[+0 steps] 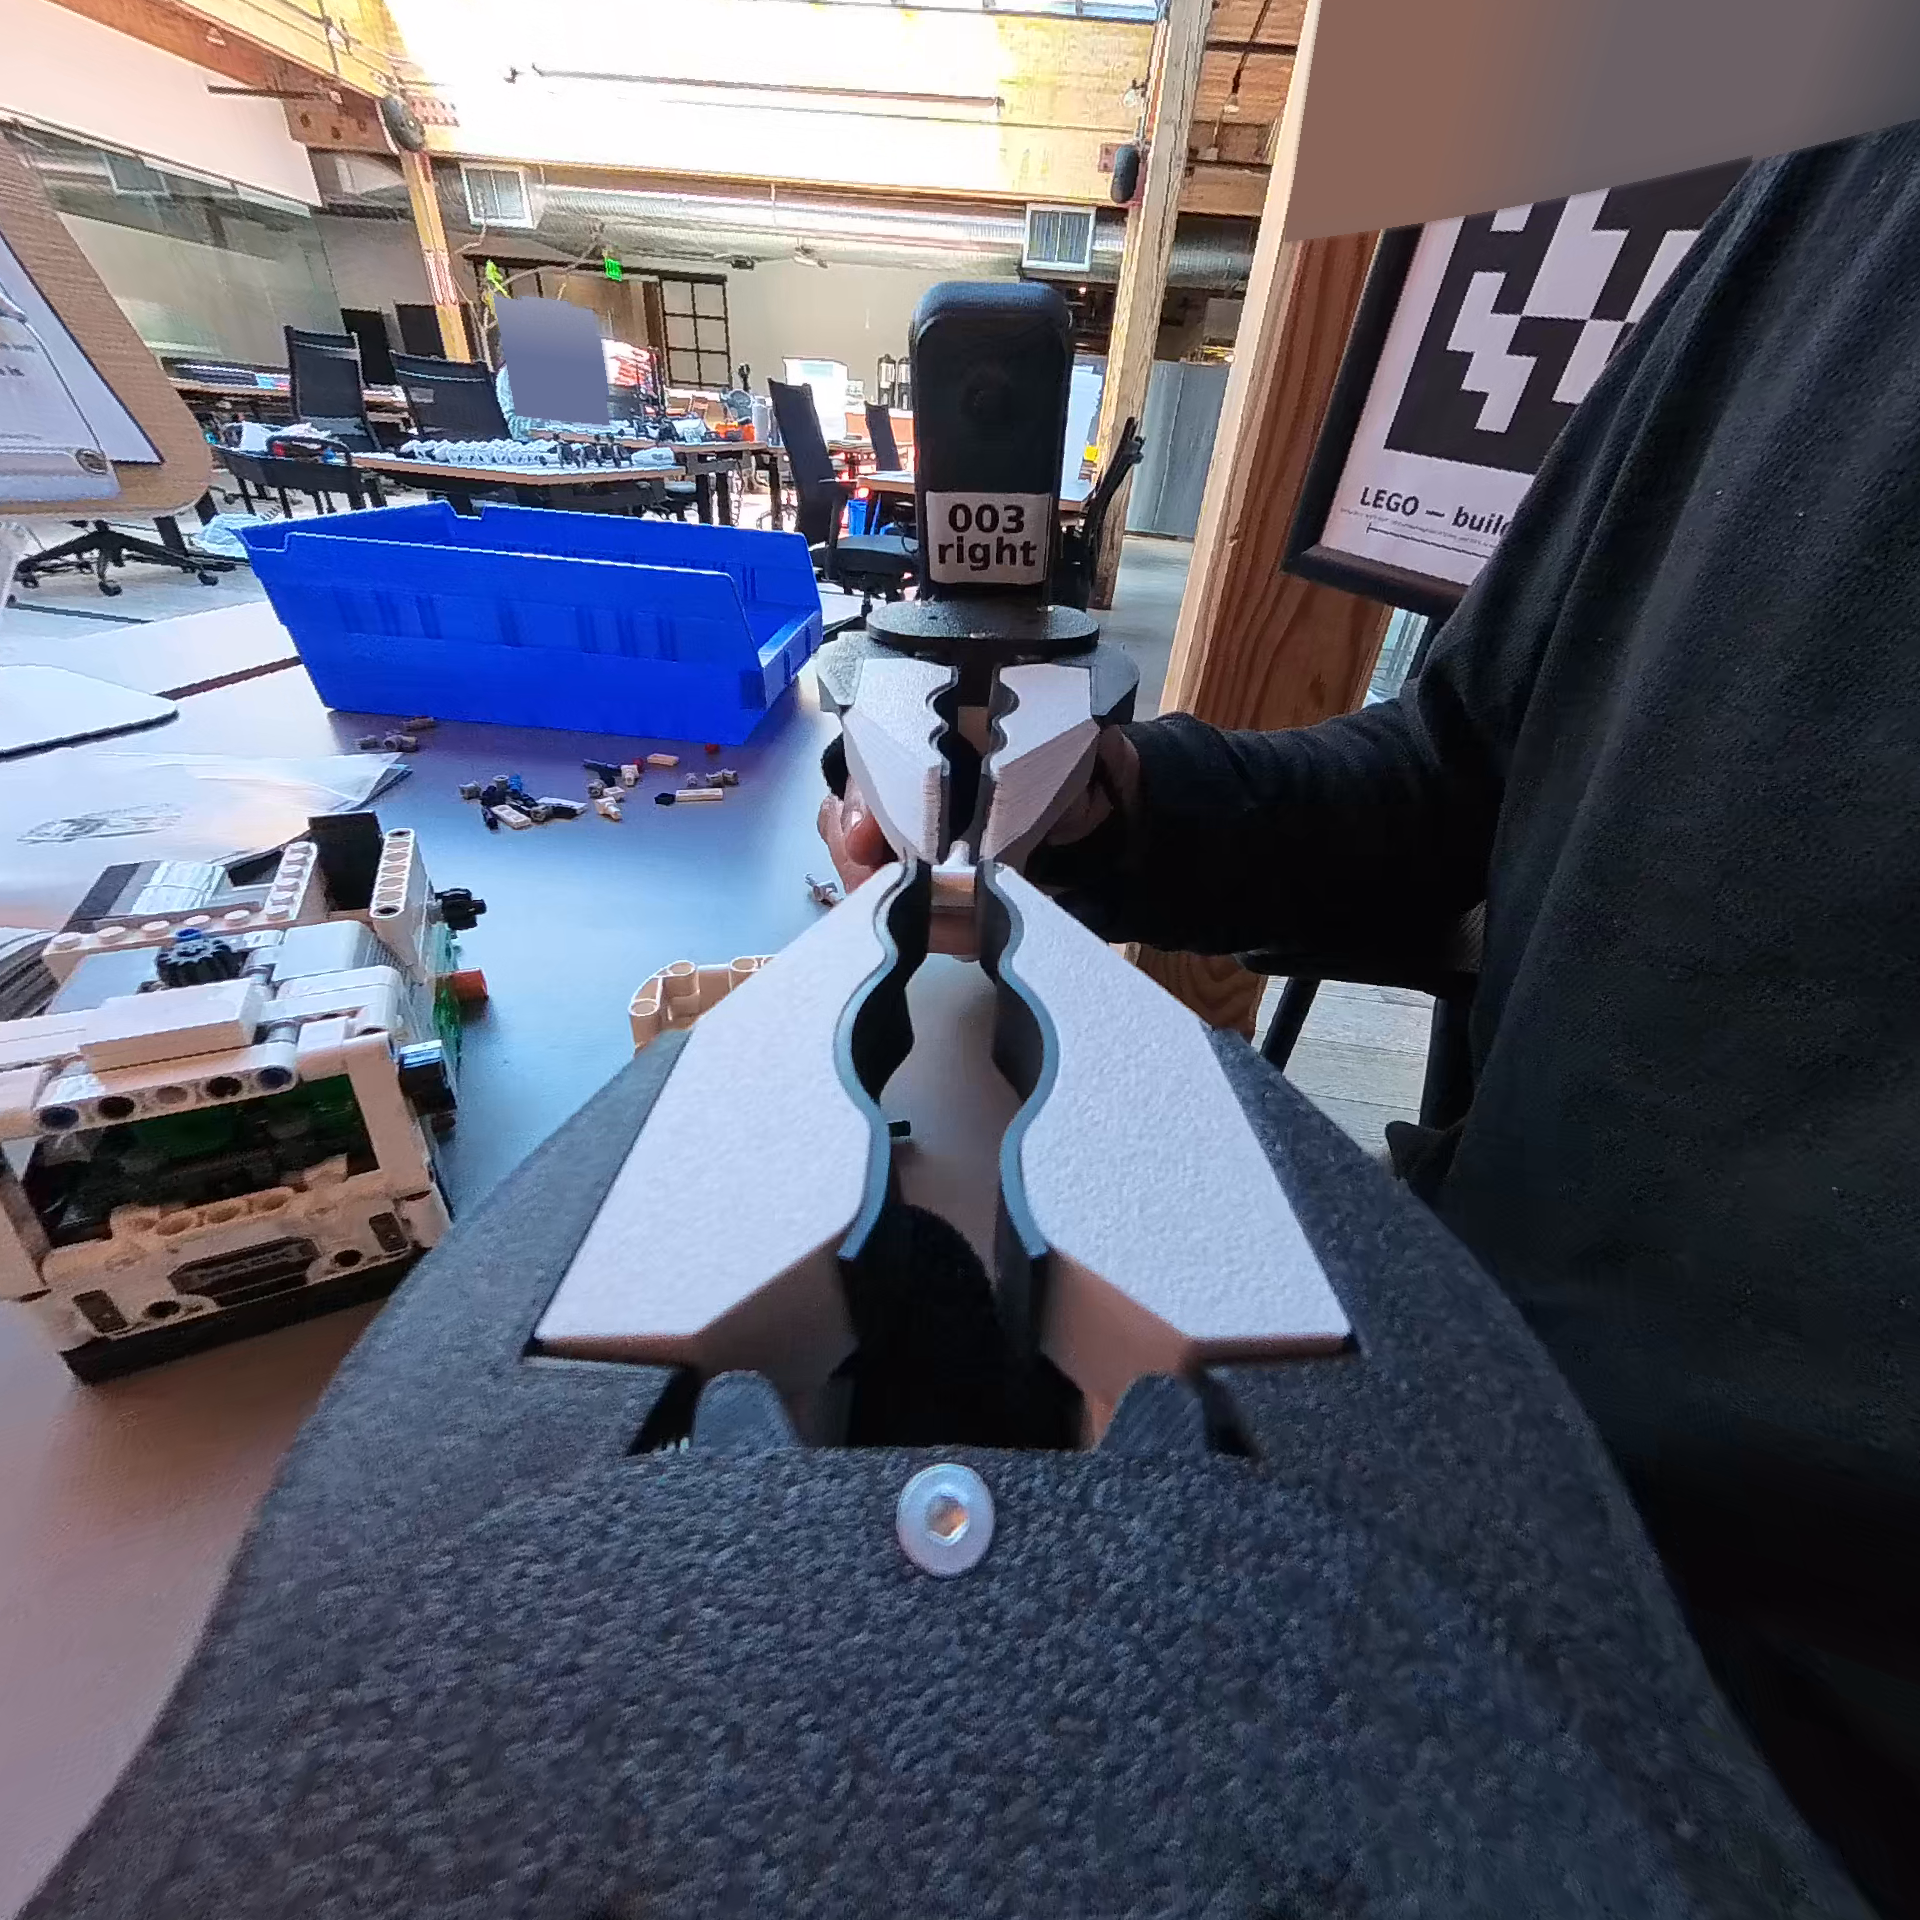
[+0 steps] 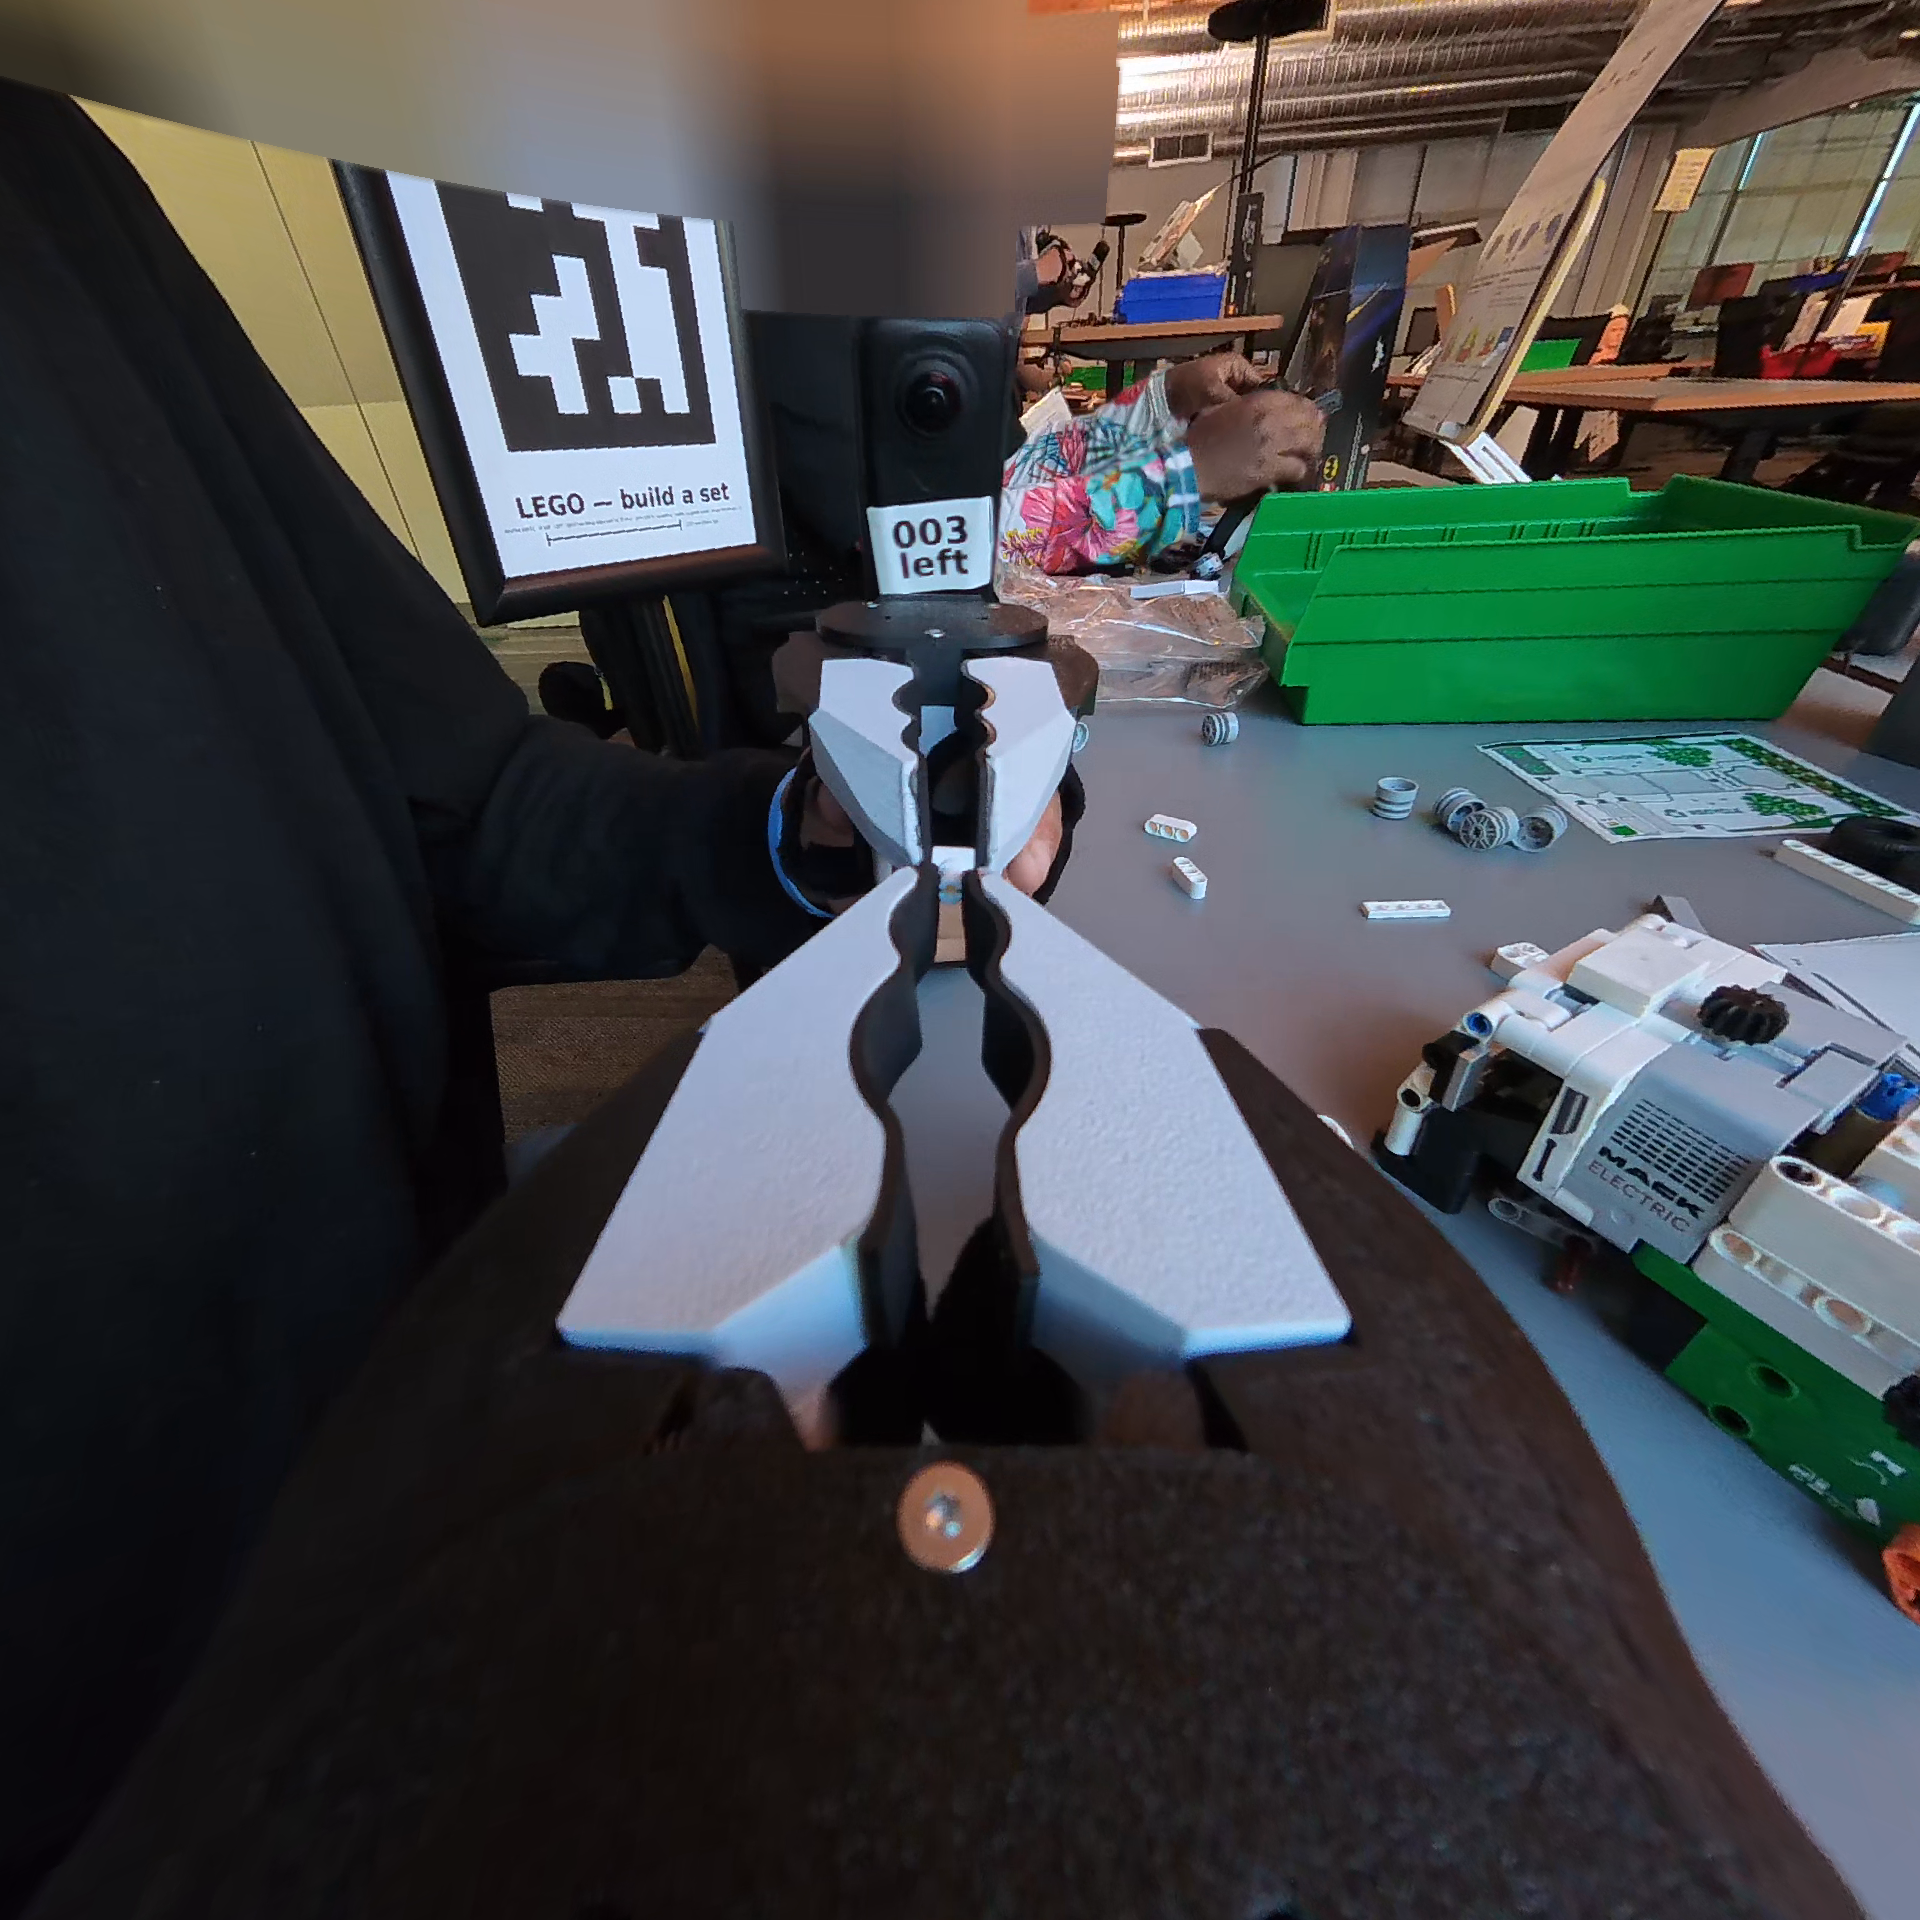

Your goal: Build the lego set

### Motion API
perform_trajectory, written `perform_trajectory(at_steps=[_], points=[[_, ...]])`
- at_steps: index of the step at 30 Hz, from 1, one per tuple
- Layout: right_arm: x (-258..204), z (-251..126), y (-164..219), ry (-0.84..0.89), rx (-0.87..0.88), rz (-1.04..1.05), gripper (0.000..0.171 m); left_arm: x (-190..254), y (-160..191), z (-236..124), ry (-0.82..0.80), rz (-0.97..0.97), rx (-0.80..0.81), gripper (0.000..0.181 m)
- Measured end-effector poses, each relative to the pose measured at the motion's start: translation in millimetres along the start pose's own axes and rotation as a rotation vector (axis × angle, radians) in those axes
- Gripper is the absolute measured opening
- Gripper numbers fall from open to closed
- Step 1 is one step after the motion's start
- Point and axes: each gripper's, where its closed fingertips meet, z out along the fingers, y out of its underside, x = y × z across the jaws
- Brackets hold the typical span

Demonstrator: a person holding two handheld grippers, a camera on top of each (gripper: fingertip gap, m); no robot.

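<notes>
My two grippers face each other tip to tip above the table's near edge. My left gripper (image 1: 951, 885) is shut on a small white lego piece (image 1: 953, 902). My right gripper (image 2: 948, 891) is shut on a small white piece with a blue spot (image 2: 950, 883). The two pieces meet between the tips; how they join is hidden. The right gripper (image 1: 961, 844) shows opposite in the left wrist view, the left gripper (image 2: 951, 854) in the right wrist view. The partly built white and green lego truck (image 1: 229, 1122) (image 2: 1683, 1174) stands on the table beside them.
A blue bin (image 1: 520, 623) with loose small pieces (image 1: 582, 795) before it. A green bin (image 2: 1558, 603), grey wheels (image 2: 1486, 821), white beams (image 2: 1184, 852) and an instruction sheet (image 2: 1683, 784). A framed marker sign (image 2: 582, 384) stands behind. Another person works at the far side. Less than 4 cm separates the two grippers' tips.
</notes>
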Motion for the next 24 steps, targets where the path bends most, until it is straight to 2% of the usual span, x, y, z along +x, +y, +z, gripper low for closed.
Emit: perform_trajectory(at_steps=[9, 12, 13, 15, 17, 20, 22, 24], points=[[2.0, -1.0, 1.5, 0.006, -0.011, 0.015, 0.004, -1.8, 3.3, 2.0, -0.027, 0.018, -0.023, 0.006], [11.8, -16.3, -4.5, 0.066, -0.022, -0.007, 0.009, -13.1, 6.9, 2.6, -0.107, 0.003, -0.051, 0.006], [19.0, -26.6, -6.3, 0.109, -0.045, -0.023, 0.01, -19.1, 9.4, 2.9, -0.142, -0.026, -0.068, 0.007], [39.6, -46.2, 9.6, 0.245, -0.225, -0.033, 0.016, -33.3, 18.7, 4.1, -0.234, -0.114, -0.123, 0.006], [49.5, -56.3, 28.6, 0.363, -0.382, 0.056, 0.042, -42.5, 31.0, 7.5, -0.32, -0.213, -0.182, 0.006], [39.8, -48.4, 41.5, 0.468, -0.383, 0.172, 0.048, -41.3, 50.6, 19.1, -0.36, -0.418, -0.24, 0.006], [40.4, -47.0, 58.0, 0.594, -0.431, 0.152, 0.049, -36.8, 60.2, 27.1, -0.339, -0.575, -0.233, 0.006], [41.3, -42.8, 67.9, 0.683, -0.457, 0.086, 0.048, -37.7, 58.9, 29.5, -0.341, -0.645, -0.203, 0.006]])
